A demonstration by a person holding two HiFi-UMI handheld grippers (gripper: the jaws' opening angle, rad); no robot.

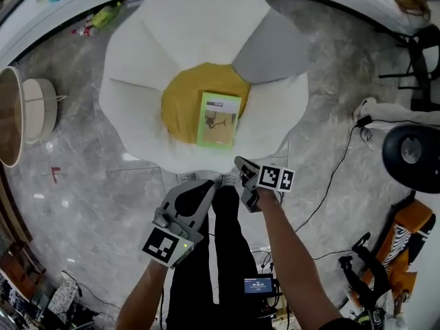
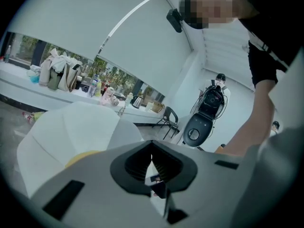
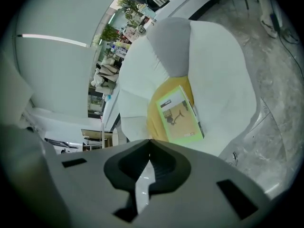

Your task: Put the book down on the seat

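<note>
The big flower-shaped seat of white padded petals with one grey petal (image 1: 199, 26) fills the far half of the head view, its round mustard-yellow centre cushion (image 1: 180, 105) in the middle. The green-bordered paperback book (image 1: 219, 119) lies flat on the right part of that cushion, its right edge reaching onto the white petal; its long axis runs near to far, tipped slightly. It looks already set down. Both tools hang at the seat's near edge, clear of the book, which lies straight beyond them on the far side. The right gripper (image 1: 242, 163) is the nearer of the two, the left gripper (image 1: 208, 185) a little further back and left – each has its jaws pressed together on nothing
</note>
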